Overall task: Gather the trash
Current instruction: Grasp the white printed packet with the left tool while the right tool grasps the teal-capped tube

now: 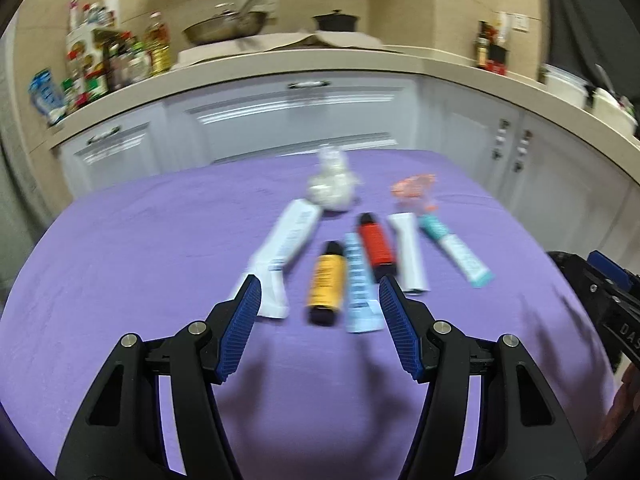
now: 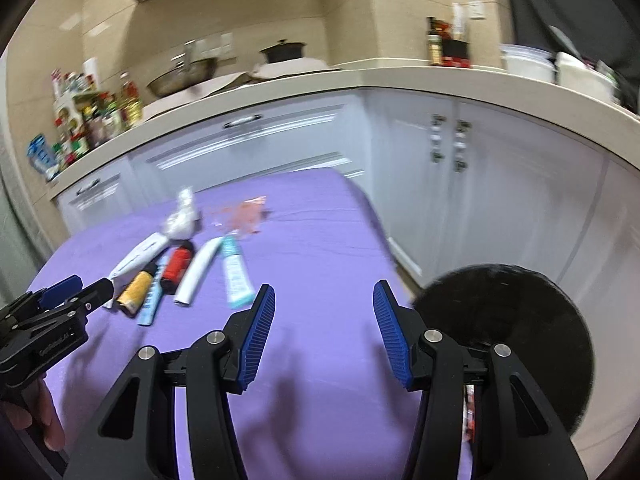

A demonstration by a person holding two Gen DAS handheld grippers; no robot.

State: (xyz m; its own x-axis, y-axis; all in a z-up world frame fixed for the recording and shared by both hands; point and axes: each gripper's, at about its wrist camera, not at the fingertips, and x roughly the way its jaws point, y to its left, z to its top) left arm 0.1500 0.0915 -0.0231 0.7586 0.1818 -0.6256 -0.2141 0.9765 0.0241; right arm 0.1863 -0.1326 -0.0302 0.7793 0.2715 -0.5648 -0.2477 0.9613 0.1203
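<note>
blur smears the tube [image 1: 362, 284] labels; left tongs [image 1: 320, 292] and right tongs [image 2: 324, 300] gape empty.

The trash lies in a row on the table [image 1: 120, 260]. From left to right come a tube [image 1: 280, 256], a bottle [image 1: 326, 288], a packet [image 1: 360, 284], a second bottle [image 1: 376, 248], a second tube [image 1: 410, 256] and a second packet [image 1: 456, 252]. Behind them lie a wad [image 1: 330, 184] and, to its right, a wrapper [image 1: 412, 188]. A bin [image 2: 508, 340] sits right of the table. Cabinets [image 1: 280, 120] stand behind the table.
</note>
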